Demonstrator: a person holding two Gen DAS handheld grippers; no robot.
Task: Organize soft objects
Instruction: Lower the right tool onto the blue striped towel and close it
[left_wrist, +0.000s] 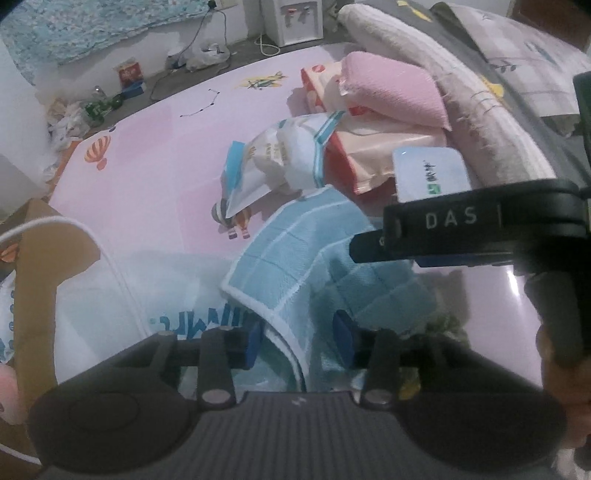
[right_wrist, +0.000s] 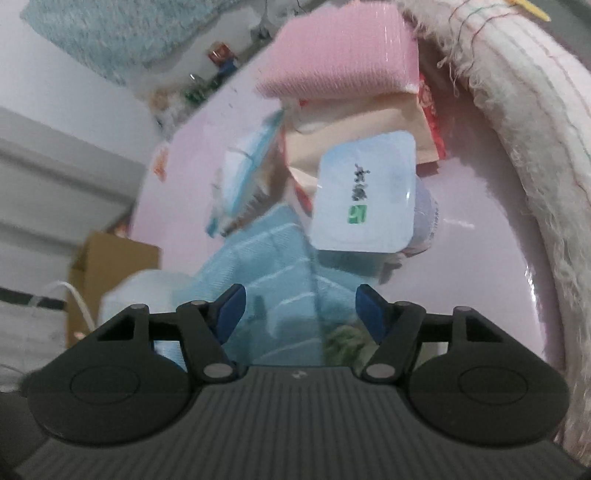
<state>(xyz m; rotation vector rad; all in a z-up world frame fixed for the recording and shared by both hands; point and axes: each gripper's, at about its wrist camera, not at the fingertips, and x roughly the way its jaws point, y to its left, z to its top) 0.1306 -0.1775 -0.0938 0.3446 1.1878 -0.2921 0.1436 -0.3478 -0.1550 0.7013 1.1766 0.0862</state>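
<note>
crowded pink play mat (left_wrist: 155, 162), glossy, printed with balloons. heaped at its far side: a pink knitted pad (left_wrist: 397, 92) atop orange-edged tissue packs (left_wrist: 373, 155), a crinkly blue-and-white pouch (left_wrist: 273, 162) leaning beside them, a small white wet-wipe pack (left_wrist: 430, 173) just in front. rolled fuzzy cream blanket (left_wrist: 480, 110) walling the right edge. blue checked towel (left_wrist: 295, 254), soft and draped, running between the left gripper (left_wrist: 299, 341) pads, jaws narrowly apart around its white hem. right gripper (right_wrist: 299, 314) spread wide above the same towel. cardboard box (left_wrist: 40, 251) at left; bare mat beyond.
</note>
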